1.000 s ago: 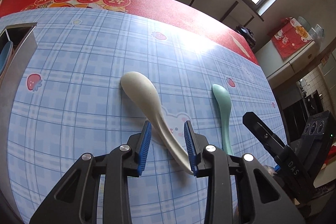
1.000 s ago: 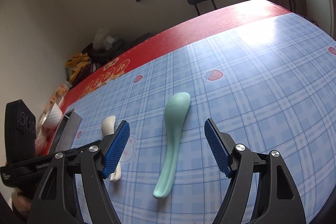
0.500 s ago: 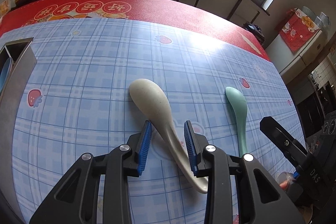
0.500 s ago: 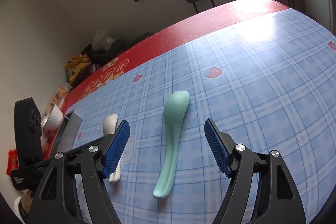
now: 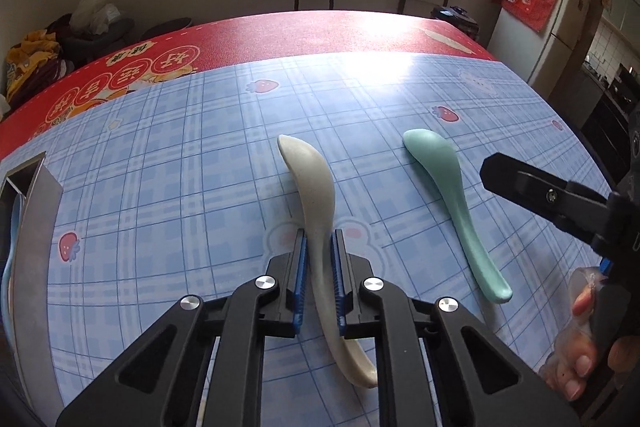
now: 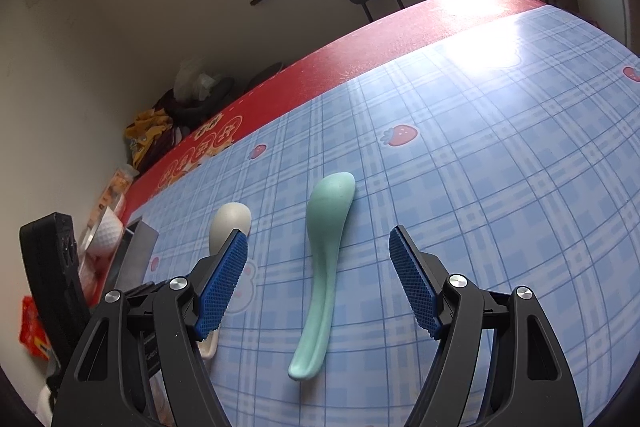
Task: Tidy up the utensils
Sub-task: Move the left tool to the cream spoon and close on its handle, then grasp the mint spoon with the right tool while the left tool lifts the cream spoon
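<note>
A cream spoon [image 5: 316, 195] is held by its handle between the blue pads of my left gripper [image 5: 319, 259], which is shut on it; its bowl points away and looks tilted onto its side. It also shows in the right wrist view [image 6: 230, 223], partly behind my left finger. A teal spoon [image 5: 452, 195] lies on the blue checked tablecloth to the right. In the right wrist view the teal spoon [image 6: 326, 255] lies between the wide-open fingers of my right gripper [image 6: 318, 279], which is empty.
A metal utensil box [image 5: 34, 227] stands at the table's left edge with a blue utensil inside; it also shows in the right wrist view [image 6: 134, 259]. A red mat [image 5: 240, 43] covers the far table side. A white cup [image 6: 106, 233] stands beyond the box.
My left gripper has closed on the cream spoon's handle, and the spoon has turned onto its side. The left view has swung to the right. The right gripper stays open over the teal spoon.
</note>
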### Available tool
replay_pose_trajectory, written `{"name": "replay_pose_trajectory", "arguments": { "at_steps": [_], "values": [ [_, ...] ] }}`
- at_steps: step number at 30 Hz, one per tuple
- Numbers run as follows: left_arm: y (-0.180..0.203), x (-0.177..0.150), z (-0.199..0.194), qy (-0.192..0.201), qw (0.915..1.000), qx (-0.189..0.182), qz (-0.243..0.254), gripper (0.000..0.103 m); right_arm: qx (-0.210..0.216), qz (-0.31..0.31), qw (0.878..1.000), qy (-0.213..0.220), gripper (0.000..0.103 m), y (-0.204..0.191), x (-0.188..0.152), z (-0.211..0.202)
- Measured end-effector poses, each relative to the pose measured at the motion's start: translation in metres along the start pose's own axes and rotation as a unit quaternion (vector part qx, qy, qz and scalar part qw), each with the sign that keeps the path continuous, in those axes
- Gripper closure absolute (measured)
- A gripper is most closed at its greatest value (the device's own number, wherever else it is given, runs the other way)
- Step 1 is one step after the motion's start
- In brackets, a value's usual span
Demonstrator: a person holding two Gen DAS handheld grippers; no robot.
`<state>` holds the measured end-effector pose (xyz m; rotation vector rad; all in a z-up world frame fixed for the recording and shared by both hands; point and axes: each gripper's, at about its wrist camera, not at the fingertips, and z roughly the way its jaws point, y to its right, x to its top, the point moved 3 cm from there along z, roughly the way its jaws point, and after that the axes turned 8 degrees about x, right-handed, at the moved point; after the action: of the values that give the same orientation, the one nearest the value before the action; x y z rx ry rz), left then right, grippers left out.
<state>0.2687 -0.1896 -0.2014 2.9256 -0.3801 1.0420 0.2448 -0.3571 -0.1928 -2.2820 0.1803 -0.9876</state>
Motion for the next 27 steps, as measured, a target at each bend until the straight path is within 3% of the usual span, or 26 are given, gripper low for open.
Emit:
{"name": "replay_pose_trajectory", "arguments": {
  "at_steps": [4, 12, 20, 27],
  "values": [
    [0.005, -0.008, -0.005, 0.006, 0.9993, 0.009, 0.036, 0.095, 0.0, 0.0, 1.0, 0.0, 0.032, 0.0, 0.0, 0.0],
    [0.011, -0.016, -0.01, 0.017, 0.9975, 0.028, 0.062, 0.095, 0.003, 0.005, 1.0, 0.0, 0.032, 0.001, 0.001, -0.002],
    [-0.007, -0.021, -0.033, 0.03, 0.9994, 0.007, 0.014, 0.096, 0.014, 0.018, 1.0, 0.002, 0.032, 0.005, 0.002, -0.002],
    [-0.026, -0.038, -0.071, 0.085, 0.9963, -0.002, -0.017, 0.096, 0.017, 0.003, 1.0, -0.004, 0.033, 0.001, 0.001, 0.002]
  ]
}}
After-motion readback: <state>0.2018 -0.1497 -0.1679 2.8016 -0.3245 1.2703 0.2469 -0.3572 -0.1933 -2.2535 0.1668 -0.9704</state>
